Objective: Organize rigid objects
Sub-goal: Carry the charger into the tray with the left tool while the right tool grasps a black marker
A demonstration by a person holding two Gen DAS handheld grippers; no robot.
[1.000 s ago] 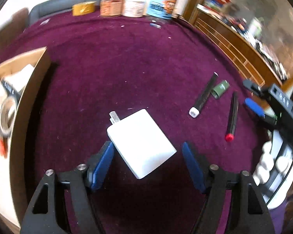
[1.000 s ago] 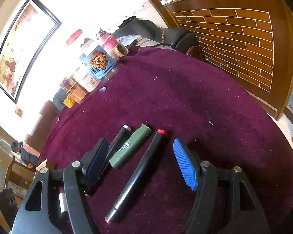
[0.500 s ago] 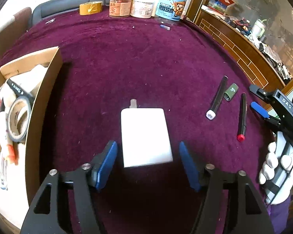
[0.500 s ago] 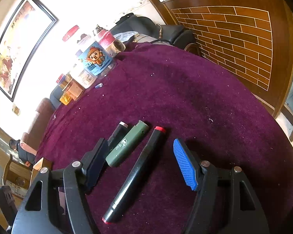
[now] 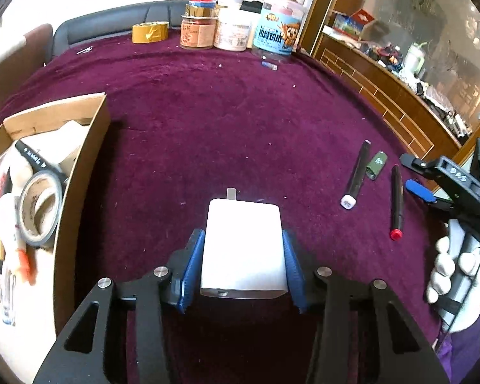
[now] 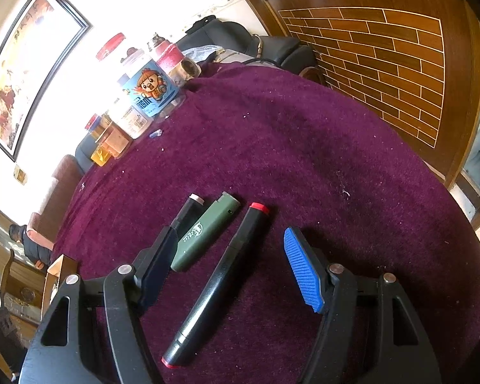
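Purple velvet cloth (image 5: 227, 128) covers a round table, with a wooden brick-patterned counter (image 6: 400, 64) curving behind it and a framed painting (image 6: 25, 73) on the white wall. At the table's far edge stand a yellow tape roll (image 5: 150, 32), an orange-labelled jar (image 5: 197, 32), a white tub (image 5: 233, 33) and a blue cartoon-labelled container (image 5: 276, 33). A cardboard box (image 5: 80, 179) at the left holds a grey tape roll (image 5: 40, 211) and other odds and ends. The left gripper (image 5: 243, 265) has its jaws closing around the white charger (image 5: 244, 249), which lies flat on the cloth with its prong pointing away; the blue pads sit against both long sides of it. Off to the right lie a white-capped marker (image 5: 356, 176), a green lighter (image 5: 377, 165) and a red-capped marker (image 5: 396, 203), well apart from the charger. The right gripper (image 6: 230, 268), held by a white-gloved hand (image 5: 454, 275), hovers with its fingers spread wide; the red-capped marker lies on the cloth between them untouched, the green lighter sits just inside the left finger, and the white-capped marker runs partly hidden behind that finger.
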